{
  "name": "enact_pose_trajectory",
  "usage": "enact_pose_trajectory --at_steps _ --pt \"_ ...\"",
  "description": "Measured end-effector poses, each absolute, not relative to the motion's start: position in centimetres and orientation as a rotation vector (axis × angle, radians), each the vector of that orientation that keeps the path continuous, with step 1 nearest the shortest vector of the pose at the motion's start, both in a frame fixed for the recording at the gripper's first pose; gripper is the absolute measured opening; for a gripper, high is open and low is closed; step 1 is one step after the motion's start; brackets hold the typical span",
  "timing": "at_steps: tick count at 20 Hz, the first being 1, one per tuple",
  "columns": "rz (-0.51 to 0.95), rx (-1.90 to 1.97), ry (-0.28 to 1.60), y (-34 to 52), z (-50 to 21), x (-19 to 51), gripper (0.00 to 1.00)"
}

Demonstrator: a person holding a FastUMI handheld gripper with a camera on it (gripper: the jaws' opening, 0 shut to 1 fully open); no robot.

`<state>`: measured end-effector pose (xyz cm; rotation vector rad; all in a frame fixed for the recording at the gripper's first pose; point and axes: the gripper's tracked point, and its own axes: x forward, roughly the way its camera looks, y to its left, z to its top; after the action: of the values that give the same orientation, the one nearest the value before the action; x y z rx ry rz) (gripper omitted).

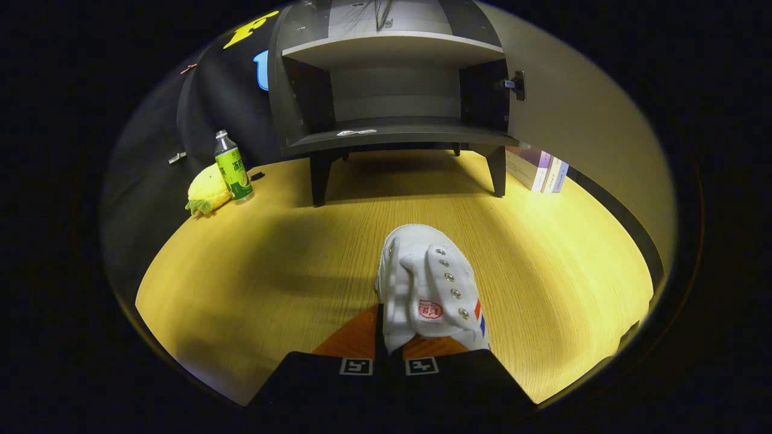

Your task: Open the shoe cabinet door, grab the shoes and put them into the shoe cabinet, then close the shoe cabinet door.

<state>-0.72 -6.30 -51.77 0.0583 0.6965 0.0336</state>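
A white canvas shoe [425, 283] with metal eyelets and a red mark on its tongue sits between my fingers, toe pointing away from me. My gripper [391, 340] is shut on the shoe, squeezing its upper near the heel end, above the wooden table [271, 271]. Beyond the shoe stands the grey shoe cabinet [392, 90] on short legs. Its door [579, 120] is swung wide open to the right, and both shelves inside look bare apart from a small sticker on the lower one.
A green bottle [232, 169] and a yellow pineapple toy [207, 191] stand left of the cabinet. Some books [537, 169] lean under the open door at the right. Bare tabletop stretches between the shoe and the cabinet legs.
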Motion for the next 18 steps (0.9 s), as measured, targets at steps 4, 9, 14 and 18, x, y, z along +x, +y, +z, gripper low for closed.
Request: enact_pose_trajectory --at_steps 4,9,14,18 --pt "0.036 0.057 0.7 -6.3 -51.6 -0.7 0.05" --pt "0.046 0.028 0.705 -6.6 -49.5 -0.6 0.05" --pt "0.032 0.025 0.682 -8.2 -43.4 -0.8 0.05" --pt "0.082 -0.012 0.565 -8.2 -34.3 -0.7 0.05"
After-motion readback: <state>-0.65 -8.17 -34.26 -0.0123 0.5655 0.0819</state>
